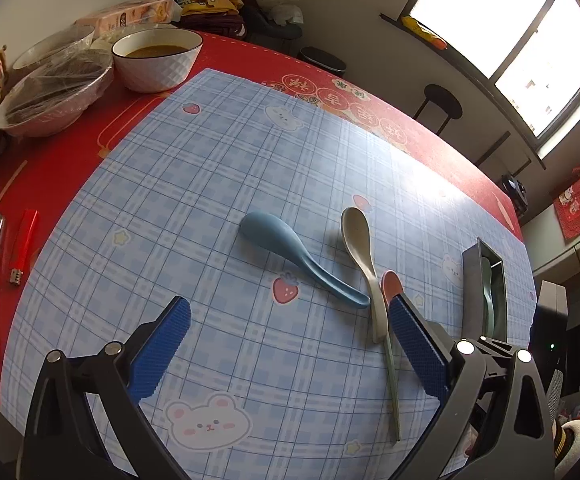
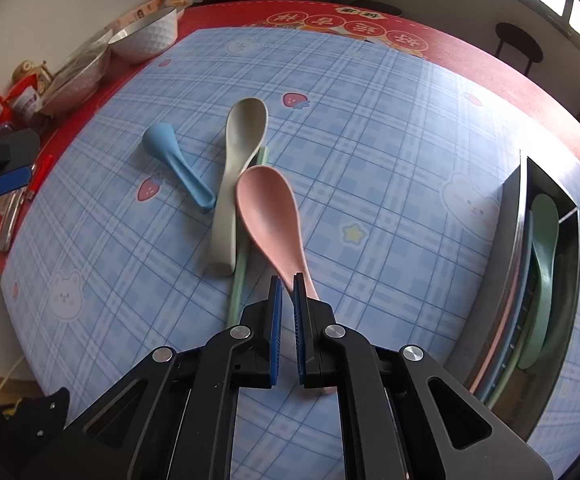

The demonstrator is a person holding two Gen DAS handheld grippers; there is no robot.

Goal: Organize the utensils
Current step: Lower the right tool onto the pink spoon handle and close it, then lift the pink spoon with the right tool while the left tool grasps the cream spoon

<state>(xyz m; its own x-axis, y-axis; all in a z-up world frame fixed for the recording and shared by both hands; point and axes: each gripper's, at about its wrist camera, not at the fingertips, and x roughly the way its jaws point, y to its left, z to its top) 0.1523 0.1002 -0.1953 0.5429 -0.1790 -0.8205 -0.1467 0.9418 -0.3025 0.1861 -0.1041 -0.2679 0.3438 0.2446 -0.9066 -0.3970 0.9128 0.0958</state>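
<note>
The right hand-held gripper [image 2: 287, 280] has its blue ribbed pads clamped on the handle of a pink plastic soup spoon [image 2: 267, 204], whose bowl points to 12 o'clock. Just at 10 o'clock from it a beige plastic spoon [image 2: 235, 168] lies bowl-up across a pale green stick-like utensil [image 2: 237, 276], perhaps a chopstick. At 9 o'clock of the beige spoon lies a blue plastic spoon [image 2: 177, 162], bowl down. All lie on the blue checked mat [image 2: 370, 140] covering the red table [image 2: 530, 92]. At 3 o'clock a grey metal utensil box [image 2: 514, 248] holds a green plastic spoon [image 2: 544, 240]. The left hand-held gripper [image 1: 290, 328] hangs over the mat with its jaws wide apart, holding nothing. At 11 o'clock, far back, stands a white ceramic bowl [image 1: 157, 68].
</note>
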